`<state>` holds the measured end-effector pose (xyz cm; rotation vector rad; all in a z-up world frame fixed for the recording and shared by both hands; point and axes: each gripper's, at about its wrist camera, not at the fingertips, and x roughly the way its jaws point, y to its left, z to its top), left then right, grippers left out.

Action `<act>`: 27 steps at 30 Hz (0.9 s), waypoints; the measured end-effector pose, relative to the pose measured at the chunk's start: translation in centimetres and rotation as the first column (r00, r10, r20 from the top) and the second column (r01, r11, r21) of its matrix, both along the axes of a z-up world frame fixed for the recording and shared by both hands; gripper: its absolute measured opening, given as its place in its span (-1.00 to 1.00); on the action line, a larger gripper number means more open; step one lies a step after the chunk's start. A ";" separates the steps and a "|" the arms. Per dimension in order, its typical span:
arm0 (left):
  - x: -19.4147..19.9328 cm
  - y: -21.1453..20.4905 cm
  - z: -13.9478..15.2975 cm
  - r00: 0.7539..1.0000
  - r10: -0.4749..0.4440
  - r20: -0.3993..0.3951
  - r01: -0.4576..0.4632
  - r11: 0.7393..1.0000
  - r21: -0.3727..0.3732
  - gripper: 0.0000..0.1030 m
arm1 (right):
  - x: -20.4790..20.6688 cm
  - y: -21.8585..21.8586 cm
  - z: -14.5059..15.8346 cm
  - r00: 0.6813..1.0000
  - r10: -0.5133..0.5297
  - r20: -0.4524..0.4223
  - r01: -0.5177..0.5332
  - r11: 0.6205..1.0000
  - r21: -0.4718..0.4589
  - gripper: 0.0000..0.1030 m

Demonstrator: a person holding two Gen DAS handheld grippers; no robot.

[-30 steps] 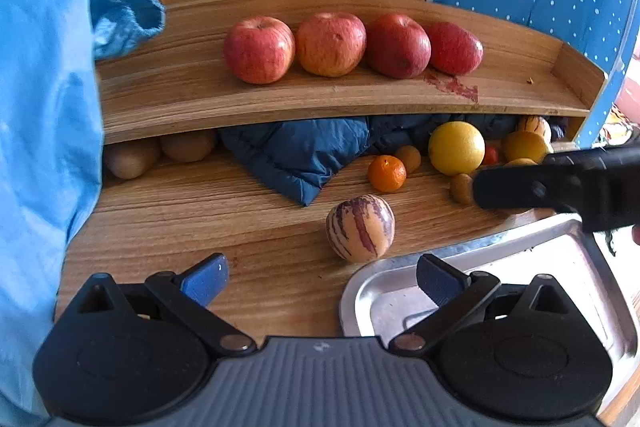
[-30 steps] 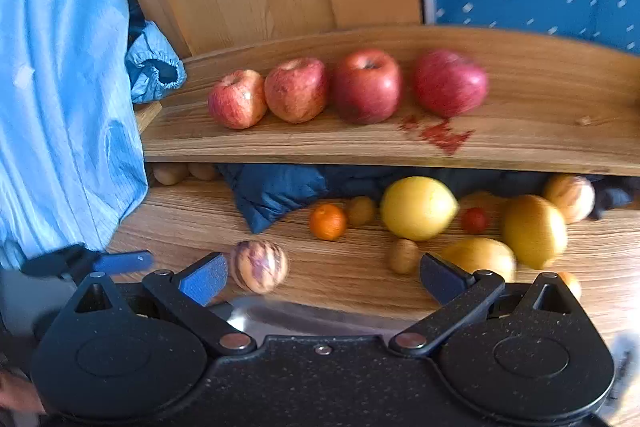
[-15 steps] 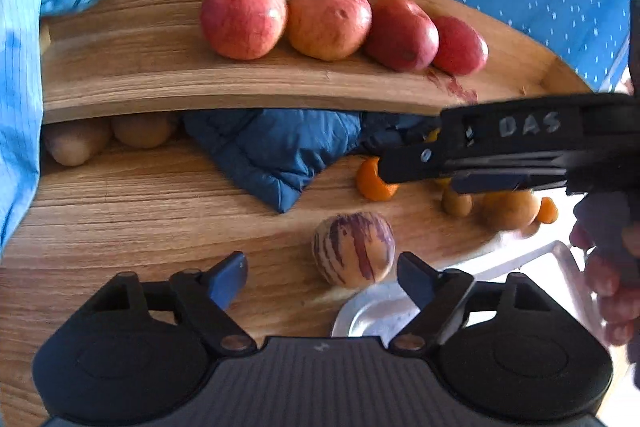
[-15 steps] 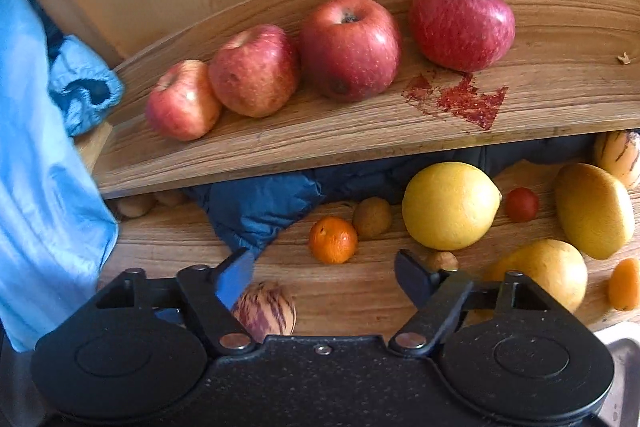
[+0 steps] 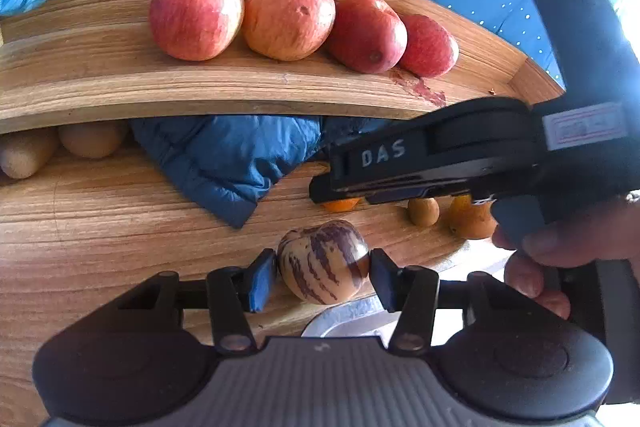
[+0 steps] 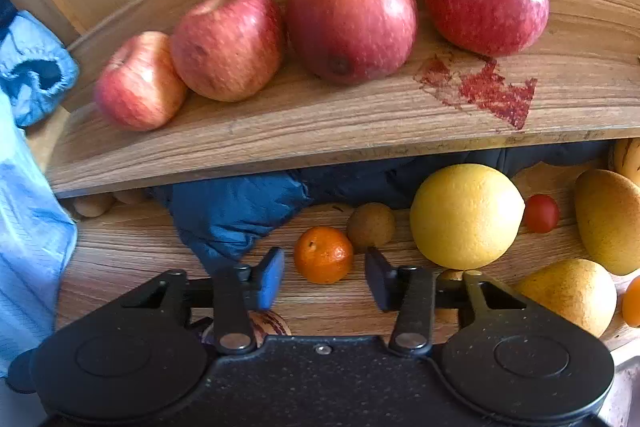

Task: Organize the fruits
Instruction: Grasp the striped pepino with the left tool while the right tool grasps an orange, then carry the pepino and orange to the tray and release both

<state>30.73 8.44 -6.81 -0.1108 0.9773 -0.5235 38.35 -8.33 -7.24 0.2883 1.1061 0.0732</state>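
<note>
Both grippers at the lower shelf.
Left gripper (image 5: 323, 273) clasped the striped pepino melon (image 5: 323, 261); right gripper (image 6: 324, 277) stood open, a mandarin (image 6: 323, 254) just ahead between its fingers.

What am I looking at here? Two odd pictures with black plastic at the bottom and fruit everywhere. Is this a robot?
No robot arm: a person holds a two-fingered claw in each hand, each with a camera looking along its fingers. The black shape at the bottom of each picture is that claw itself. In the left camera's picture, the left claw brackets a striped fruit on the wooden surface; whether it grips yet is unclear. The right claw crosses that picture, held by a hand. In the right camera's picture, the right claw is open, nearing a small orange. Four apples sit on the shelf above; yellow fruits lie below.
</note>
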 end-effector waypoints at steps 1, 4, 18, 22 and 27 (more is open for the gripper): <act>0.1 0.1 0.0 1.000 0.002 -0.003 -0.002 1.000 -0.005 0.07 | 0.1 0.0 -0.2 1.000 -0.006 -0.002 0.006 1.000 0.001 -0.20; 0.3 0.1 -0.1 1.000 0.002 -0.004 -0.002 1.000 -0.012 0.07 | 0.1 -0.4 -0.5 1.000 -0.019 0.005 0.018 1.000 0.022 -0.30; -0.9 -0.5 0.8 1.000 0.006 0.027 -0.007 1.000 0.028 0.05 | -4.0 -2.8 1.7 0.992 -0.076 0.101 0.064 0.991 0.116 -0.32; -1.7 -1.6 1.6 0.999 -0.013 0.049 0.011 0.999 0.043 0.05 | -6.7 -4.0 3.6 0.984 -0.079 0.160 0.060 0.991 0.120 -0.32; -3.5 -3.3 2.4 0.997 -0.049 0.066 0.045 0.997 0.055 0.05 | -11.2 -6.0 5.3 0.969 -0.075 0.234 0.061 0.996 0.069 -0.31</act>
